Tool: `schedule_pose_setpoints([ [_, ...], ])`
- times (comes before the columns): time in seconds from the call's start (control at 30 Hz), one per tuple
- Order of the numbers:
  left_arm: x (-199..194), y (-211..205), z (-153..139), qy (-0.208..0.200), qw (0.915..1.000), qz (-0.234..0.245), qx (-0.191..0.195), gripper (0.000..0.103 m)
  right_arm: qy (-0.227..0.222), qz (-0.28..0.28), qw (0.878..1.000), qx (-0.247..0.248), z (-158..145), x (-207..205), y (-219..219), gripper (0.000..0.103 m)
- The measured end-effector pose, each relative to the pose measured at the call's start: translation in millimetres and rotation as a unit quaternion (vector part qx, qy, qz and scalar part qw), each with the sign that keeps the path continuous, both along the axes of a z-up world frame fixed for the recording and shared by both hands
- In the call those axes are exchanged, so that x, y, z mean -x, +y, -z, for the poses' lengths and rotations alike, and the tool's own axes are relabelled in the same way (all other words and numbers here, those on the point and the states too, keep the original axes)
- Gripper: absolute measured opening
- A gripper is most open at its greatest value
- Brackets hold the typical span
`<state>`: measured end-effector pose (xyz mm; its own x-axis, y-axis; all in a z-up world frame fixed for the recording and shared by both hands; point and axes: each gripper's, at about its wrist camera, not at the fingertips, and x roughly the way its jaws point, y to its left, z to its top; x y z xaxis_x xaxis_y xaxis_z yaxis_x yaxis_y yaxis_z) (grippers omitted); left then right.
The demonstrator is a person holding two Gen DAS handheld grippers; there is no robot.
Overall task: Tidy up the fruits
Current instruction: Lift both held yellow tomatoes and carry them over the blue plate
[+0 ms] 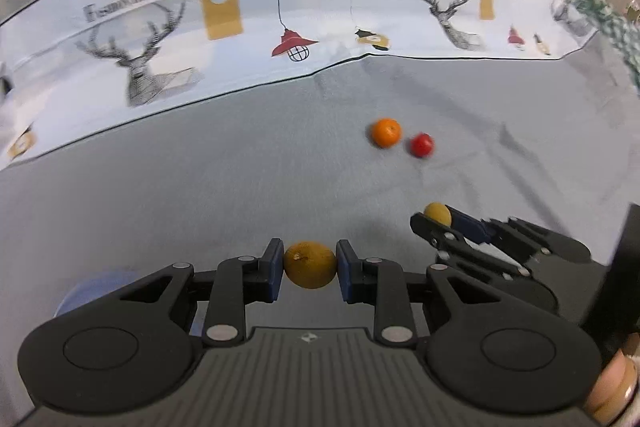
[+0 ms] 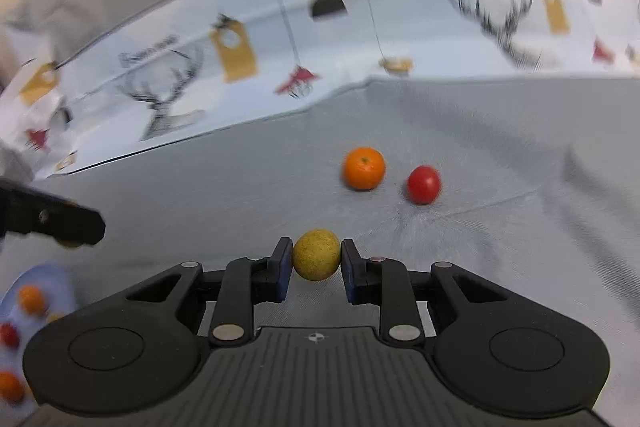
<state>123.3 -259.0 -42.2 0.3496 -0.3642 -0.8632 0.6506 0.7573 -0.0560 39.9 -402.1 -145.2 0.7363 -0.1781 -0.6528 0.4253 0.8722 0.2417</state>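
Left wrist: left gripper (image 1: 310, 269) clamped on a yellow-brown fruit (image 1: 310, 264), held over the grey cloth (image 1: 200, 195). Right gripper (image 1: 438, 217) at right pinches a small yellow fruit (image 1: 437, 213). Orange (image 1: 385, 132) and red tomato (image 1: 422, 145) lie close together further out.

Right wrist: right gripper (image 2: 316, 263) closed on the yellow fruit (image 2: 316, 254). Orange (image 2: 364, 168), tomato (image 2: 424, 184) ahead on cloth. Plate (image 2: 40, 279) with fruit at lower left, blurred.

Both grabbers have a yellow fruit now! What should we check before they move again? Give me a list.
1. Left gripper clamped on its brownish-yellow fruit: ok.
2. Right gripper clamped on its yellow-green fruit: ok.
3. Grippers apart from each other: ok.
4. Plate at the lower left has space left: cannot tell, blurred and cut off.
5. Orange and red fruit lying on the grey cloth, still to collect: ok.
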Motion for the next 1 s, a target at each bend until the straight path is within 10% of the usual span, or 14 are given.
schedule_pose_setpoints([
  [0.4,115,161,-63,-0.047,0.995,-0.088,-0.008,0.031,-0.053,-0.135,0.989,0.005,-115,126,153,0.027],
  [1.0,191,291,-77,-0.09,0.9755,-0.192,0.059,0.031,-0.062,-0.273,0.953,0.118,-164,167,297,0.027],
])
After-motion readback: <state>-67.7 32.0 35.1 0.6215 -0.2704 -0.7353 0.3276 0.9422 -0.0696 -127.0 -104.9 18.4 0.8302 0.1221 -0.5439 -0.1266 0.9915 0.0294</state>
